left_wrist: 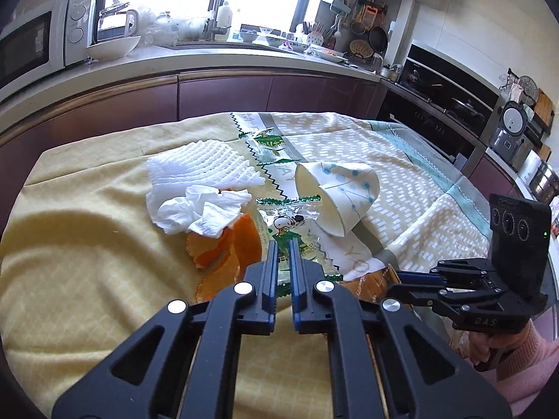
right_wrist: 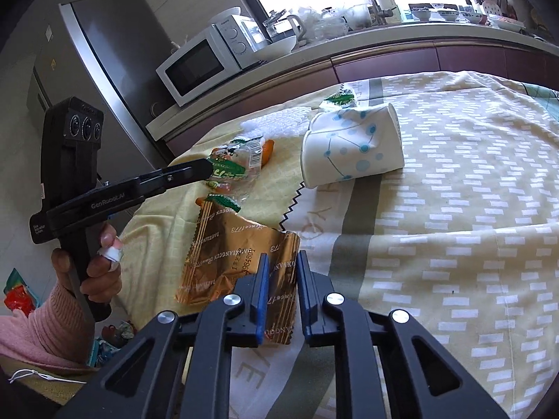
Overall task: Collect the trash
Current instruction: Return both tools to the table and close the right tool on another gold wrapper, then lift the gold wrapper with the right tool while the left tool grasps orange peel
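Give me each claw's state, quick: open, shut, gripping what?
Left claw: shut on the green snack wrapper.
Right claw: shut on the gold wrapper.

"GenRobot.AI" on left gripper (right_wrist: 206,171); "DAOXIANGCUN" on gold wrapper (right_wrist: 227,255).

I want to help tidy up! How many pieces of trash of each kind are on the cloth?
Paper cup: 1
Green snack wrappers: 2
Gold wrapper: 1
Crumpled tissue: 1
White foam net: 1
Orange peel heap: 1
Total: 7
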The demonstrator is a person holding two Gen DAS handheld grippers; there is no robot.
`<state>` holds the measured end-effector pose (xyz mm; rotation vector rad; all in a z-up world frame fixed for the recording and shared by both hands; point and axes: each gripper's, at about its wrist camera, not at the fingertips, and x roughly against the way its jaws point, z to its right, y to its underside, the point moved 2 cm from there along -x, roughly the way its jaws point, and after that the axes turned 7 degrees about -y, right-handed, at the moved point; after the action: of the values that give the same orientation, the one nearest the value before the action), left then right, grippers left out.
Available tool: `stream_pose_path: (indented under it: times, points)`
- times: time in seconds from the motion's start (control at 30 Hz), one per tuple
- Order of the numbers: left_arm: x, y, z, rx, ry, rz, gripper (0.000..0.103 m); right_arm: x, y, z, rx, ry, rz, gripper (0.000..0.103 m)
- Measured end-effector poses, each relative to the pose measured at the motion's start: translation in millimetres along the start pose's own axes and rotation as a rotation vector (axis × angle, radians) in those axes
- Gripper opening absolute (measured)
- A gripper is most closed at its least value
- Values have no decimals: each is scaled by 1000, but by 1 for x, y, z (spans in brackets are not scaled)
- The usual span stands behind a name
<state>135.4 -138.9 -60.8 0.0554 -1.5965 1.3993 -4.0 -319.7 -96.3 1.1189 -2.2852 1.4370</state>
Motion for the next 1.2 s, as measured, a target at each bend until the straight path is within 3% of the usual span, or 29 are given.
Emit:
stream_pose_path:
  times: [0.17,0.43,0.47,0.53,0.57,0.6,0.67,0.93,1.0,1.03,1.2]
  points:
    - [25,15,-13,-1,-23,10,1,2,-8,-4,19,9,11,11]
    - [45,33,-42,53,-64,16,1,0,-10,-2,8,18,14,11]
    - [44,33,-44,59,-67,13,3,0,-10,-3,8,17,14,11]
    - [40,33,-44,62,-54,0,18,-2,-12,-3,6,17,13,11]
    - [37,32,-43,62,-52,0,34,-1,-12,-3,3,16,15,11]
    - [33,30,-40,56,-57,1,41,-1,-11,-3,0,15,15,11]
    - [21,28,-35,40,-67,-16,43,-2,-12,-2,-4,15,15,11]
    - [-21,20,-31,66,-47,-96,38,-1,-10,3,-21,4,12,11]
    - [-26,20,-32,70,-47,-115,20,-1,-10,4,-26,-1,13,10]
    - [-28,22,-30,70,-46,-128,16,-1,-10,4,-27,-4,13,10]
    - [-26,24,-29,81,-36,-123,11,-2,-10,0,-18,-21,12,10]
